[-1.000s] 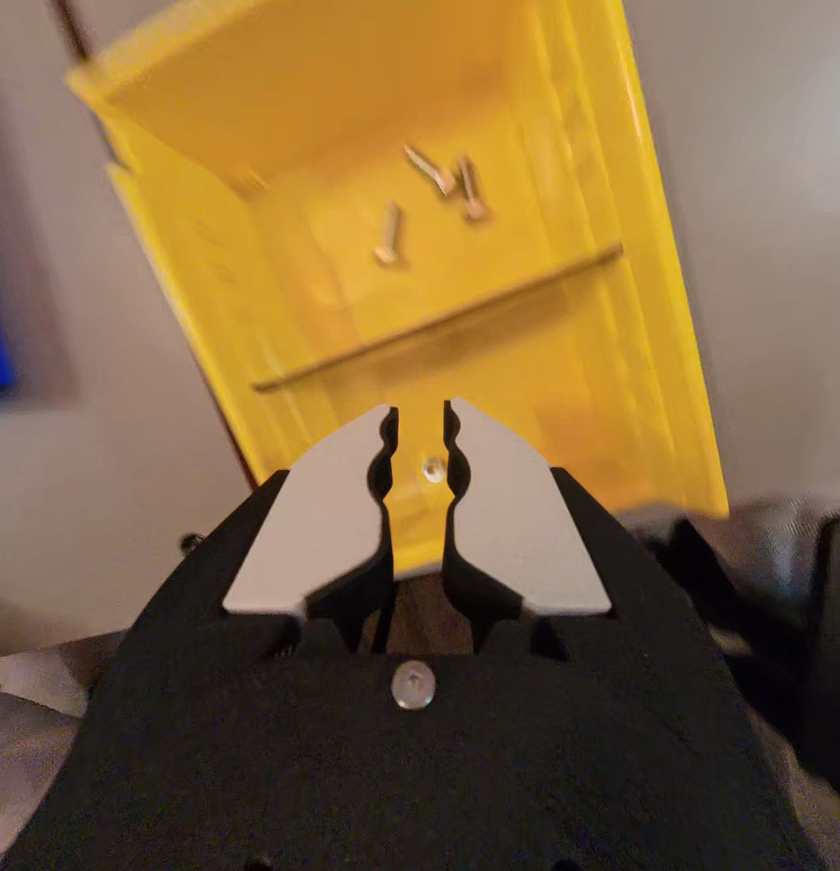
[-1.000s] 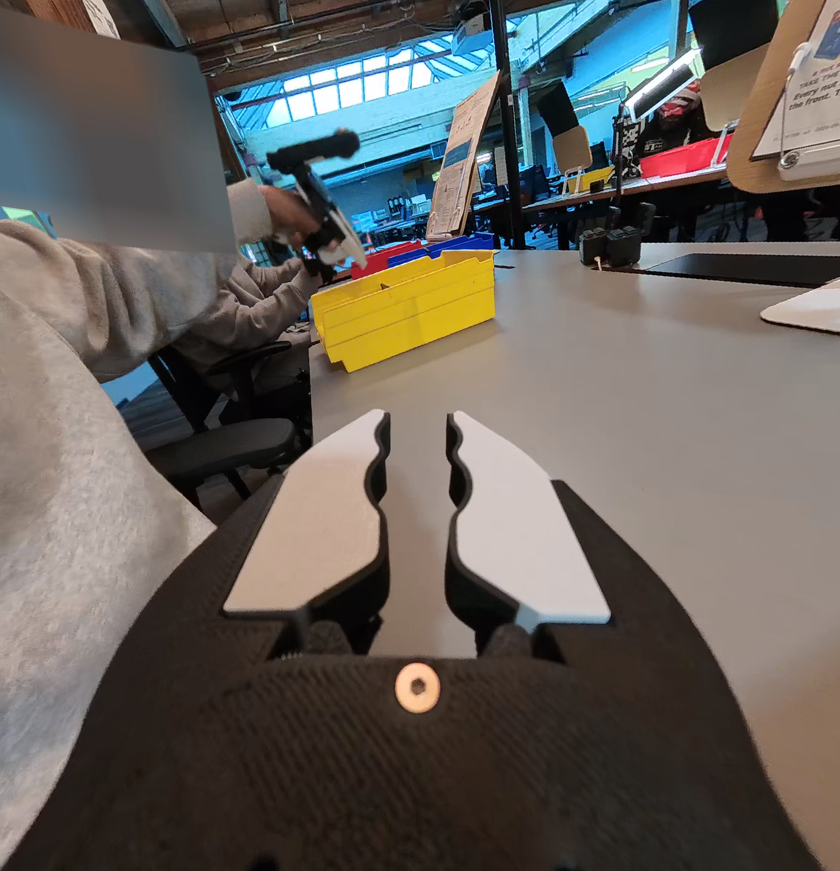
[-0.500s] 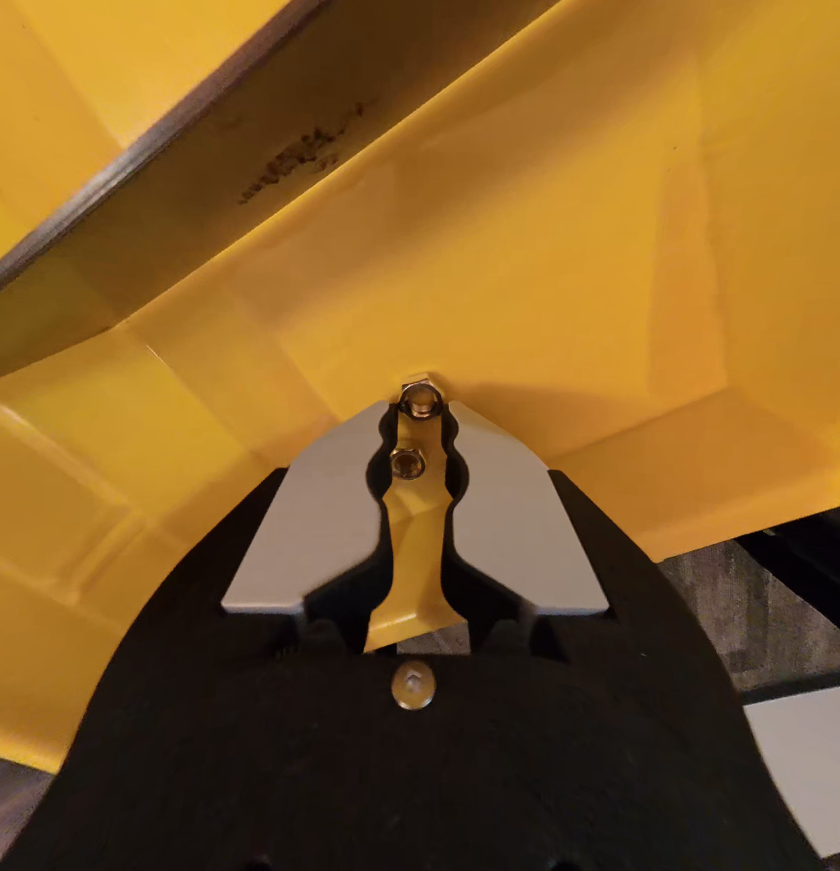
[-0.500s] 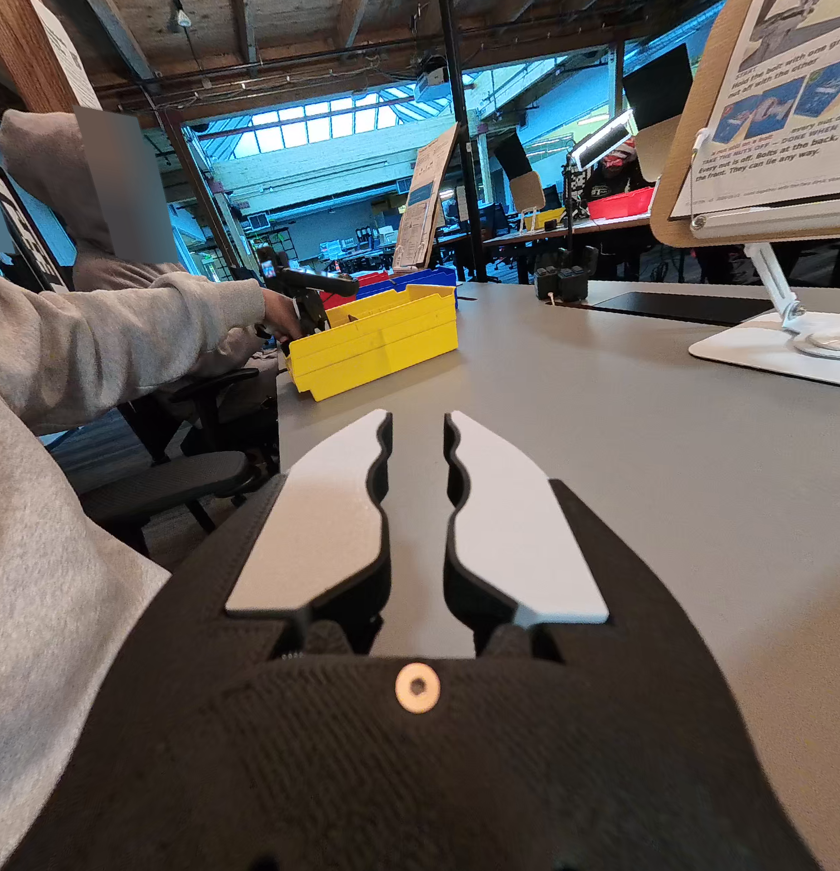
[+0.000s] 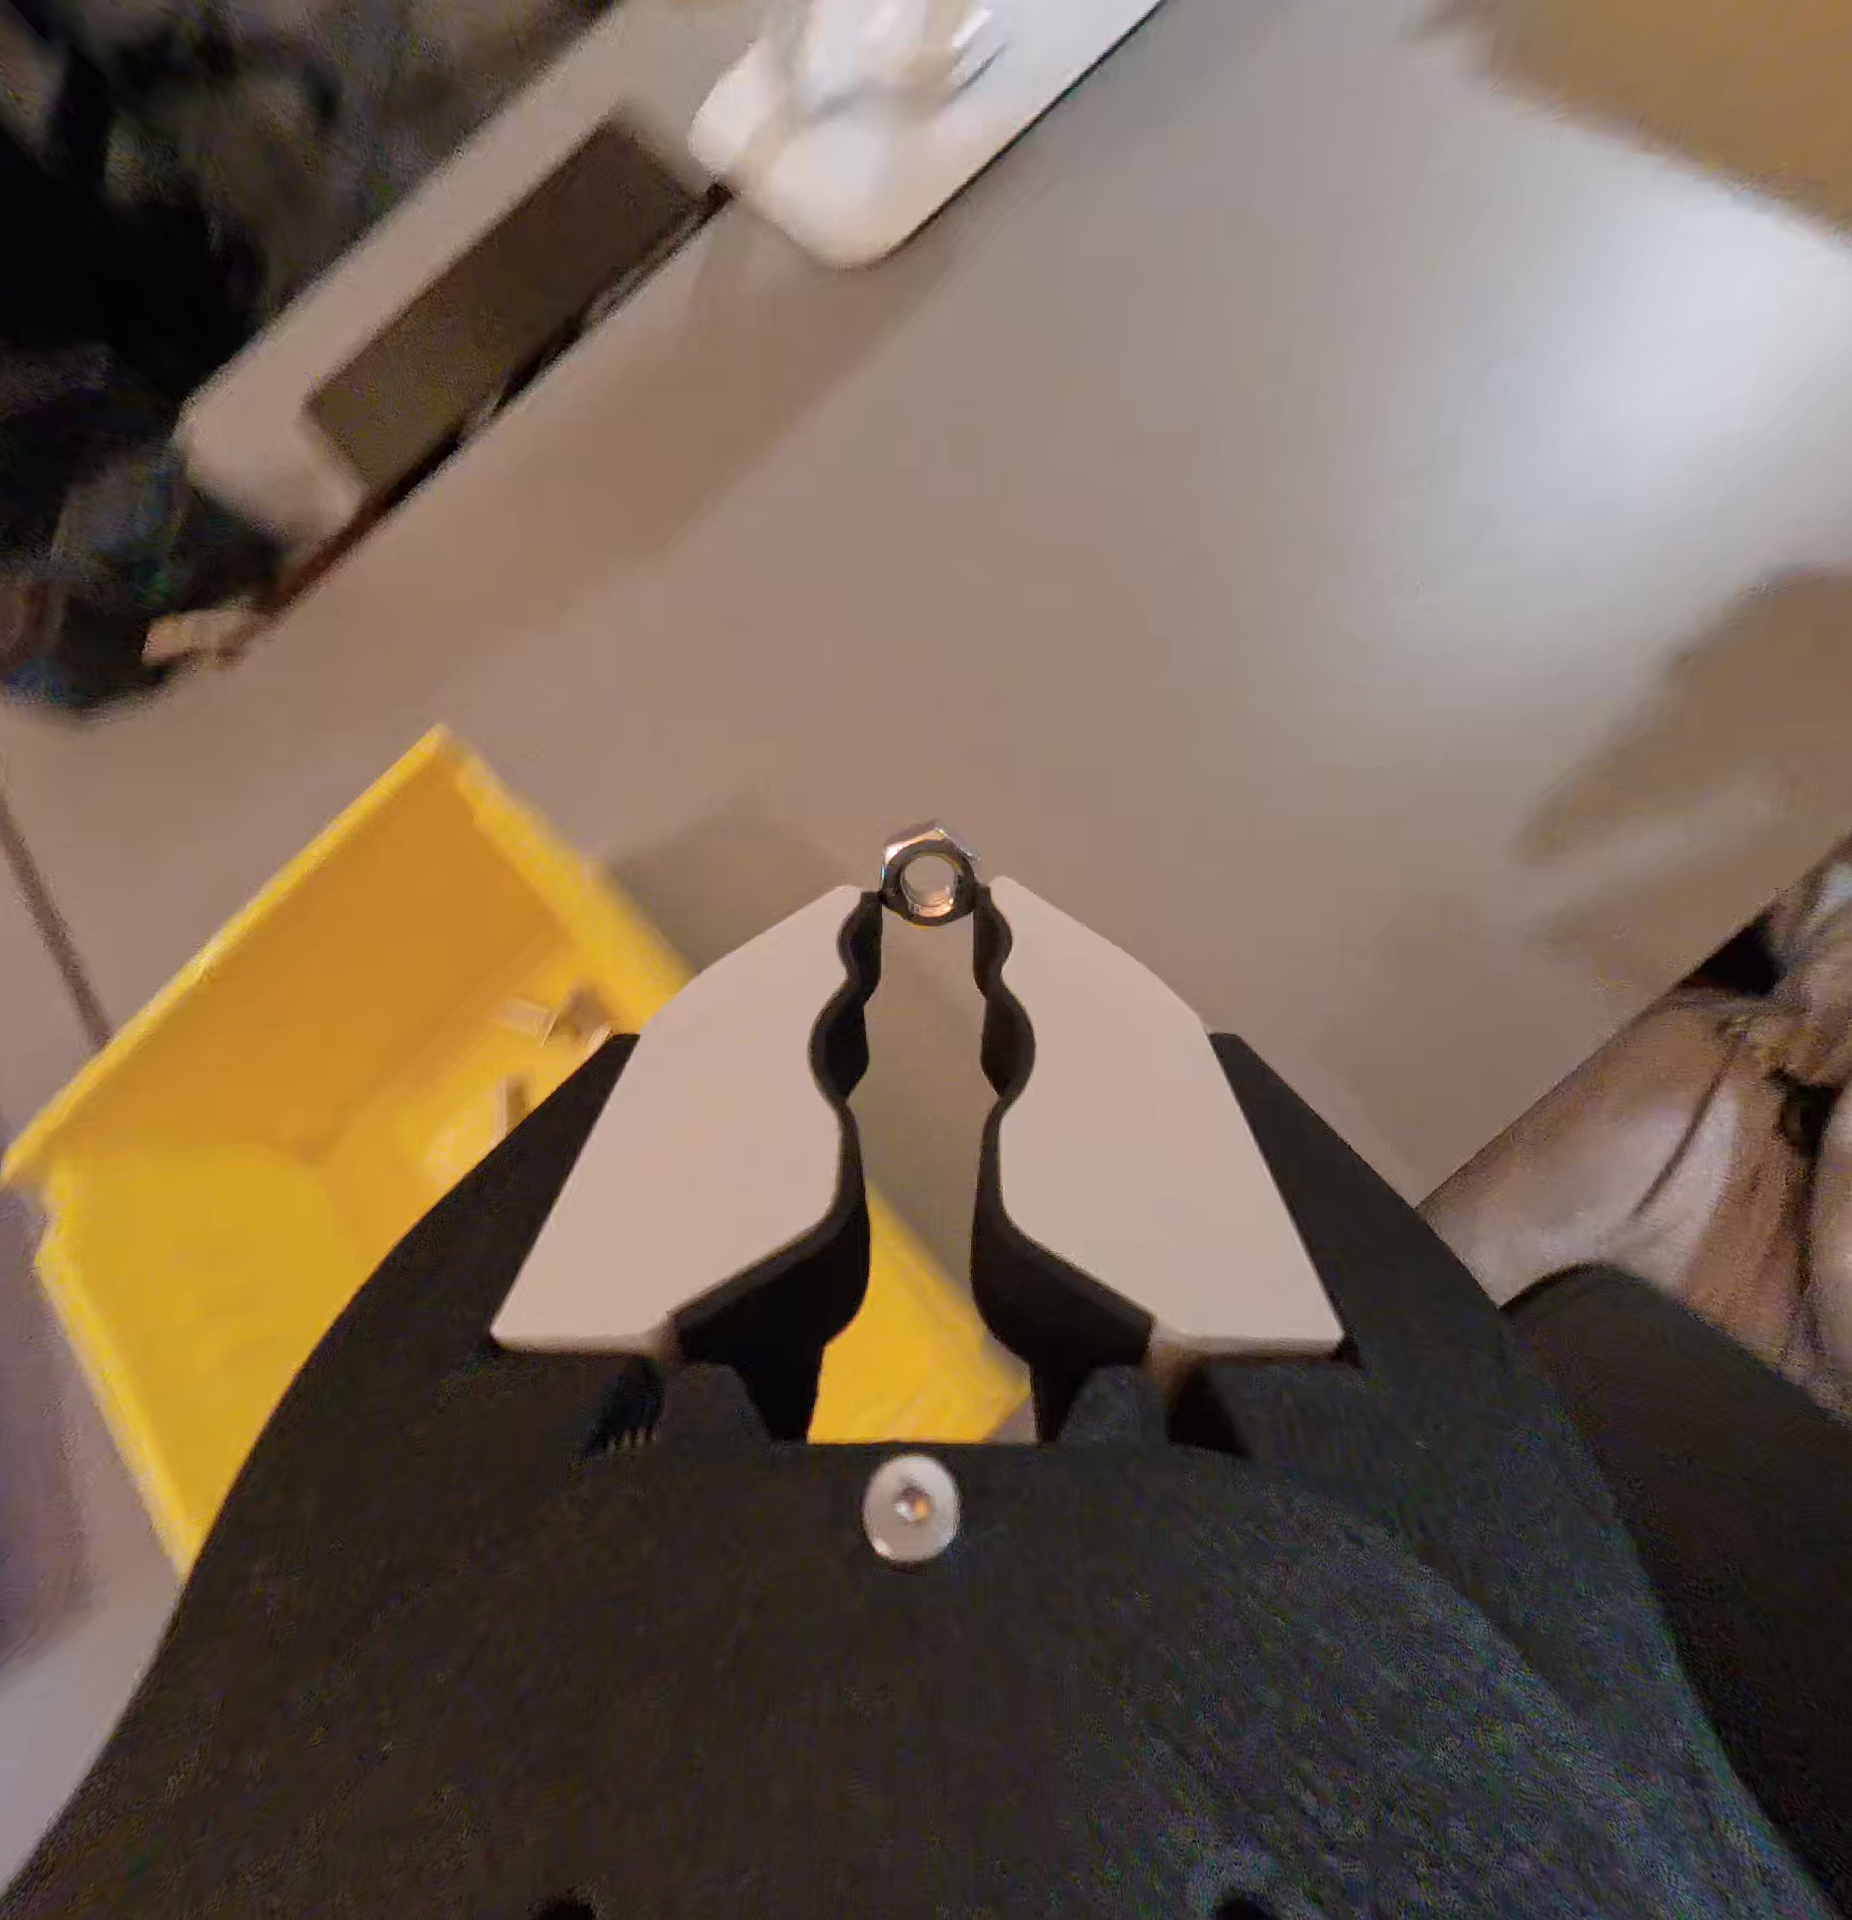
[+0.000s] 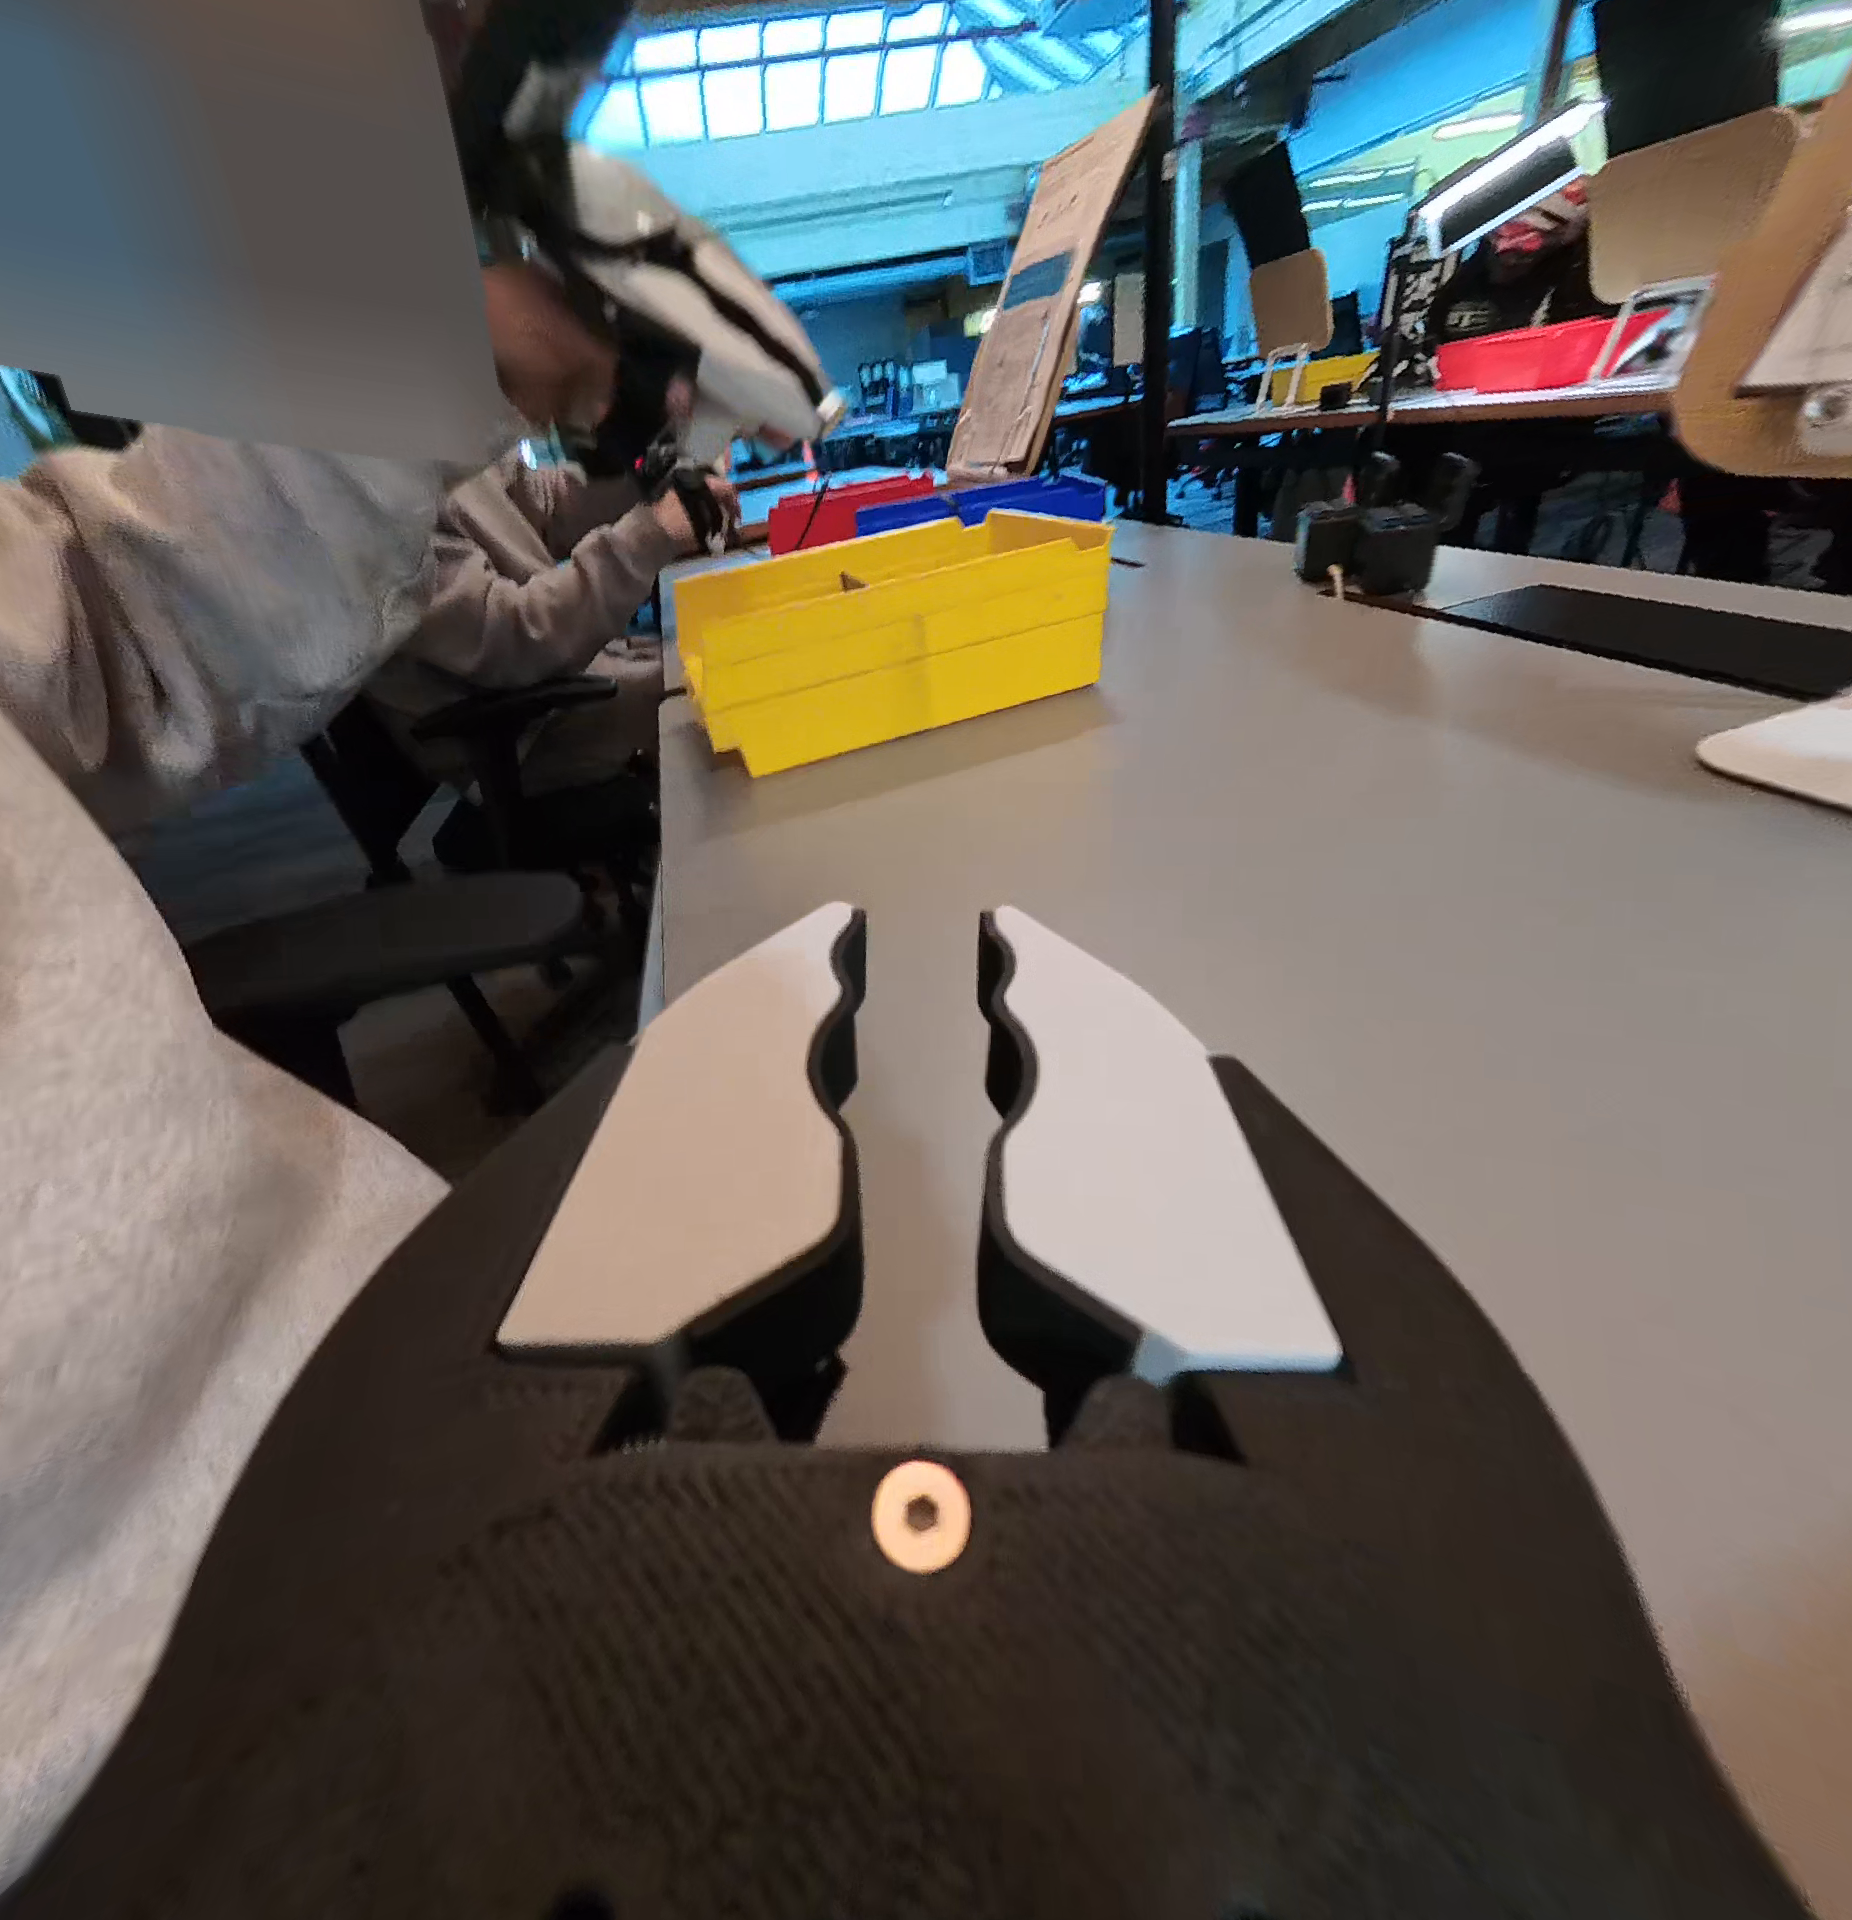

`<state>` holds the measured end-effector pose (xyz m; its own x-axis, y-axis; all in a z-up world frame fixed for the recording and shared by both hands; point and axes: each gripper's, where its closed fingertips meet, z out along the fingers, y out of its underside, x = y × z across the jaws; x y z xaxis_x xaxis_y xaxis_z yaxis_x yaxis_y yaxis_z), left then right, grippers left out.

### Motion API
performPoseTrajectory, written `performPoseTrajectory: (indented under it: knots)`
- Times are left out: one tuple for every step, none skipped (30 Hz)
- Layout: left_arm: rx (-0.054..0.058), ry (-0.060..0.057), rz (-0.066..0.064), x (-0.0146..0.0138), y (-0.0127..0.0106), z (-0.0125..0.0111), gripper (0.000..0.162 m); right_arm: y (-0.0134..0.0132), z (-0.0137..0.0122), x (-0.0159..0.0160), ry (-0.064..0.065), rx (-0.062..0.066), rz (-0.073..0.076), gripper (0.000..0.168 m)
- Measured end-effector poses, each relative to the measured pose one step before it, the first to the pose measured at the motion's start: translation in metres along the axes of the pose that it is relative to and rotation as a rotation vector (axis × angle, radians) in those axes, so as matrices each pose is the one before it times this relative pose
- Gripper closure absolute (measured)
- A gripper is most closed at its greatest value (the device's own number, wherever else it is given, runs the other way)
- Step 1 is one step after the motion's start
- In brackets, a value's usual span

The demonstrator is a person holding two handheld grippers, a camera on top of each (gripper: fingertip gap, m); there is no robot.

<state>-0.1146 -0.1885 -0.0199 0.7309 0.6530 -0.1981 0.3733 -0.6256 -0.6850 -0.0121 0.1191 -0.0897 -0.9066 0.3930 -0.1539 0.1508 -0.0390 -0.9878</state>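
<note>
My left gripper is shut on a small silver hex nut, pinched at the fingertips and held in the air above the grey table. The yellow bin lies below and to the left, with several bolts blurred inside. In the right wrist view the left gripper shows raised high, above the yellow bin. My right gripper is open with a narrow gap and empty, low over the table near its front edge.
A white stand base and a dark mat lie farther on the table. Red and blue bins stand behind the yellow one. A person's grey sleeve and a black chair are at the left. The tips of one gripper are about 35 cm away from the tips of the other.
My left gripper closed on the nut inside the yellow bin and lifted it out, now high above the table. My right gripper stayed open and shifted only slightly.
</note>
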Motion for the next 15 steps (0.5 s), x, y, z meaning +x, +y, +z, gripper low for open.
performPoseTrajectory:
  knots:
    - [0.0444, 0.0308, 0.0557, 0.02625, -0.01804, 0.01047, 0.143, 0.00145, 0.0023, -0.00497, -0.0072, -0.0191, -0.0341, 0.148]
    - [0.0489, 0.0374, 0.0465, 0.02648, -0.01657, 0.01458, 0.143, 0.0002, 0.00126, -0.00479, -0.006, -0.0111, -0.0346, 0.148]
    - [0.0617, 0.0476, 0.0313, 0.02693, -0.01538, 0.01822, 0.143, -0.00213, -0.00014, -0.00351, -0.0031, 0.0079, -0.0166, 0.15]
    - [0.0834, 0.0326, 0.0165, 0.02475, -0.01357, 0.02146, 0.143, -0.00428, -0.00146, -0.00184, -0.0048, 0.0294, 0.0125, 0.152]
    - [0.0654, -0.004, -0.0001, 0.01925, -0.00627, 0.02401, 0.143, -0.00492, -0.00221, -0.0007, -0.0125, 0.0382, 0.0384, 0.152]
    - [0.0445, -0.0157, -0.0098, 0.0177, -0.00011, 0.02422, 0.144, -0.00308, -0.00245, 0.00103, -0.0114, 0.0276, 0.0516, 0.152]
    - [0.0327, -0.0153, -0.0022, 0.01756, 0.00301, 0.02244, 0.144, -0.00054, -0.00286, 0.00329, 0.0016, 0.0082, 0.0487, 0.151]
    - [0.0194, -0.0205, 0.0164, 0.01593, 0.00411, 0.01963, 0.144, 0.00122, -0.00303, 0.00424, 0.0094, -0.0041, 0.0254, 0.151]
    - [0.0124, 0.0035, 0.0173, 0.0176, 0.00253, 0.01594, 0.144, 0.00233, -0.00325, 0.0047, 0.0163, -0.0098, 0.0003, 0.151]
    - [-0.003, 0.0342, 0.0173, 0.01939, 0.00143, 0.01258, 0.144, 0.00299, -0.00299, 0.00501, 0.0211, -0.0161, -0.0135, 0.152]
    - [-0.0083, 0.0333, 0.0244, 0.01664, -0.00044, 0.00954, 0.144, 0.00332, -0.0027, 0.00485, 0.0212, -0.0215, -0.0159, 0.153]
    - [0.0045, 0.0129, 0.0275, 0.01152, -0.0027, 0.00675, 0.144, 0.00357, -0.00209, 0.00482, 0.0194, -0.0233, -0.0108, 0.153]
    - [0.0105, -0.0017, 0.0317, 0.00777, -0.00352, 0.00486, 0.144, 0.00379, -0.00154, 0.00505, 0.02, -0.0214, -0.0015, 0.153]
    - [0.0069, -0.0094, 0.0348, 0.00567, -0.00276, 0.00371, 0.144, 0.004, -0.00082, 0.00462, 0.0152, -0.0176, 0.01, 0.152]
    - [0.0067, -0.0101, 0.0362, 0.0046, -0.00236, 0.00266, 0.144, 0.00392, 0.00004, 0.00318, 0.004, -0.0144, 0.022, 0.151]
